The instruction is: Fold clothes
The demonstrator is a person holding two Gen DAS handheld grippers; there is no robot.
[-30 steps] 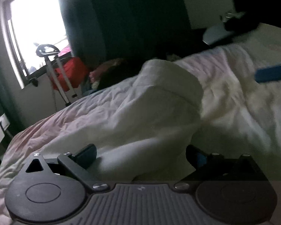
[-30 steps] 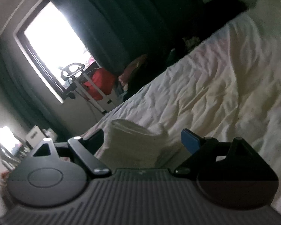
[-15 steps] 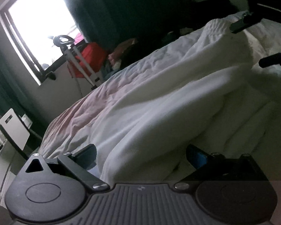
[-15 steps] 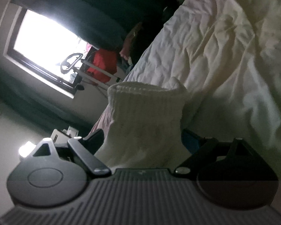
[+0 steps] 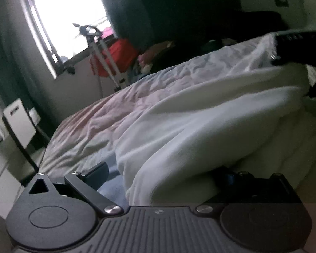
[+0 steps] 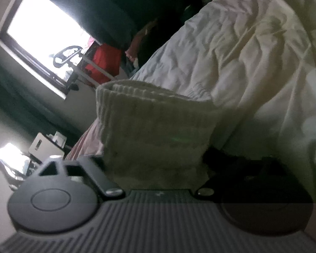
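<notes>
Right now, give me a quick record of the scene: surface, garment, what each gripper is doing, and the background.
surface: rumpled pale bed sheet
garment: white garment, bunched, not yet folded flat
left gripper: open; the garment lies between its fingers, with a gap at one finger
right gripper: jaws have just been closing, now pressing on the ribbed cuff, which stands up between them
background: bright window beside a dark curtain
</notes>
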